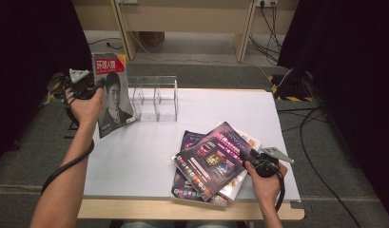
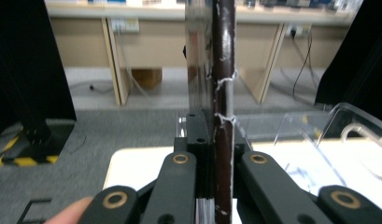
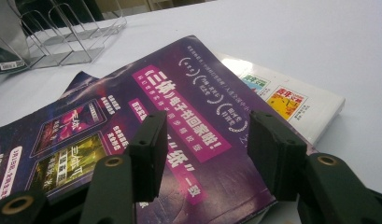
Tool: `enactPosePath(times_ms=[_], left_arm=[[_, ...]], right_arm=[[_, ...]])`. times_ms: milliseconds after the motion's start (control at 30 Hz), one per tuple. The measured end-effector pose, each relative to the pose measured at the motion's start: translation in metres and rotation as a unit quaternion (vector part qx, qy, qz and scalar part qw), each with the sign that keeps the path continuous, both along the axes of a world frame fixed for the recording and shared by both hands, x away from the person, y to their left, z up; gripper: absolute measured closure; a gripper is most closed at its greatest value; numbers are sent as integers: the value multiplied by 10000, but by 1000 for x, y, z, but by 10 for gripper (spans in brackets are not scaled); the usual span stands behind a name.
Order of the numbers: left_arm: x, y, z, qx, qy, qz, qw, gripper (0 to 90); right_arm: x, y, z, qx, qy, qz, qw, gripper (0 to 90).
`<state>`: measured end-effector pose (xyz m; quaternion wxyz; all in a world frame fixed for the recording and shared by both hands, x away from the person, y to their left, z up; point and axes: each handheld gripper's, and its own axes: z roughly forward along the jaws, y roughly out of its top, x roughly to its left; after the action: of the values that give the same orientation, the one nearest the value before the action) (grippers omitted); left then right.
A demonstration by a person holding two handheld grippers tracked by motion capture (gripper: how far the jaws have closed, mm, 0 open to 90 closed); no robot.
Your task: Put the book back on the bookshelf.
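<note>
One magazine (image 2: 222,93), seen edge-on, hides its cover between closed fingers (image 2: 179,186).

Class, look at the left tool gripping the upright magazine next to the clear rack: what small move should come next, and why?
Probably carry the magazine rightward over the clear rack and lower it into a slot. The left tool is shut on the magazine's edge, holding it upright just left of the rack, whose slots look unfilled. The right tool is open over the purple magazine on the pile, so that one can wait.

Grey carpet floor (image 1: 35,156) (cables trailing across it) meets wooden furniture legs (image 1: 125,28) between black curtains (image 1: 354,71).
</note>
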<state>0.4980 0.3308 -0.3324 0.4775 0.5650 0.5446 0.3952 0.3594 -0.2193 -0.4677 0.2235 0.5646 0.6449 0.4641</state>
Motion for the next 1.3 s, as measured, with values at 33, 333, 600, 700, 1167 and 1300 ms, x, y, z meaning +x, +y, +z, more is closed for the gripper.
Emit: enactPosePath(times_ms=[33, 333, 600, 700, 1167, 1300], left_arm=[[0, 0, 0, 0, 0, 0, 10000, 864], [3, -14, 7, -33, -885, 14, 9961, 863], [10, -16, -24, -27, -842, 146, 9963, 861], [5, -10, -27, -71, -772, 153, 9969, 858], [-29, 14, -34, -184, -313, 82, 9993, 779], [-34, 20, -32, -396, -302, 77, 9987, 725]], right_arm=[[0, 0, 0, 0, 0, 0, 10000, 487], [-1, 4, 0, 8, -7, 28, 10000, 489], [-1, 1, -1, 1, -39, 18, 10000, 492], [0, 0, -2, -2, -40, 15, 10000, 493], [-2, 3, 1, -3, -39, 24, 10000, 491], [-2, 3, 0, 1, -17, 27, 10000, 490]])
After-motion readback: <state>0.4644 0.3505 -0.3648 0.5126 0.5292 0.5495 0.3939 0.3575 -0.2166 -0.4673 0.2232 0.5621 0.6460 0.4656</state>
